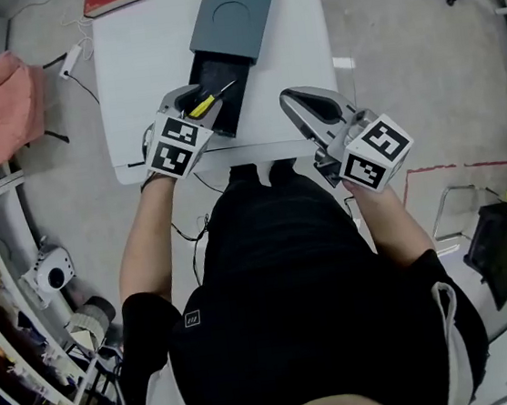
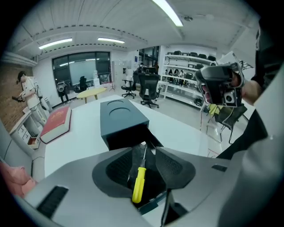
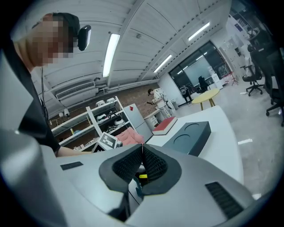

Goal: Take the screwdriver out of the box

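Head view: the box (image 1: pixel 235 11) lies on the white table (image 1: pixel 140 64) with its tray pulled out. The left gripper (image 1: pixel 197 98) sits at the tray. The right gripper (image 1: pixel 291 101) is held apart, beside the table edge.

Left gripper view: the jaws stand wide. The yellow-handled screwdriver (image 2: pixel 139 184) lies in the tray between them, clear of both pads.

Right gripper view: the jaws meet at the tips, with nothing gripped. Only a yellow sliver of the screwdriver shows below the pads.
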